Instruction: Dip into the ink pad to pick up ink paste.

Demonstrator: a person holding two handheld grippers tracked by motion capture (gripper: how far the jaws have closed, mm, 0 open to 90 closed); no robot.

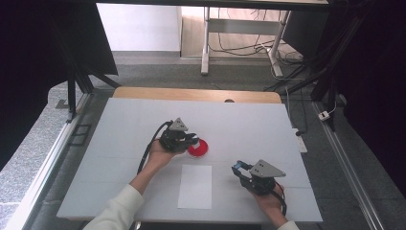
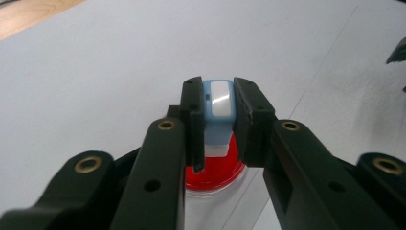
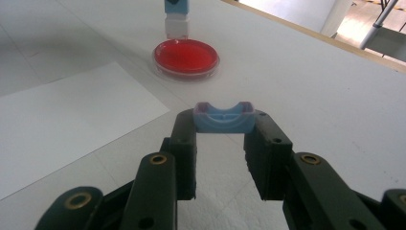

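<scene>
In the high view the left gripper (image 1: 190, 140) sits a little left of the frame's centre, held in the person's left hand (image 1: 159, 153), whose white sleeve (image 1: 117, 208) comes up from the bottom edge. Its jaws point toward the right of the frame and end just over the left rim of the red dish (image 1: 198, 148), which lies on the white table (image 1: 119, 143). In the left gripper view that gripper (image 2: 219, 103) is clamped on a small blue and white stamp (image 2: 219, 108) standing upright between the jaws, its pale lower end just above the red dish (image 2: 210, 175) near the bottom middle of that frame; whether it touches the red surface cannot be told

Below the dish in the high view, at the lower middle, a white sheet of paper (image 1: 195, 186) lies flat on the table, apart from the dish

Farther right, in the lower right part of the high view, the right gripper (image 1: 238, 167) is held in the right hand (image 1: 269, 201), jaws pointing toward the upper left of the frame. In the right gripper view this gripper (image 3: 222, 120) is closed on a blue cap (image 3: 223, 120), an open-topped piece with a curved dip in its upper edge, pinched by its two ends between the jaw tips and held above the table. Beyond it, in the upper middle of that view, the red dish (image 3: 186, 56) rests on the table with the stamp (image 3: 176, 19) hanging over its far rim, and the paper (image 3: 62, 120) spreads across the left side
</scene>
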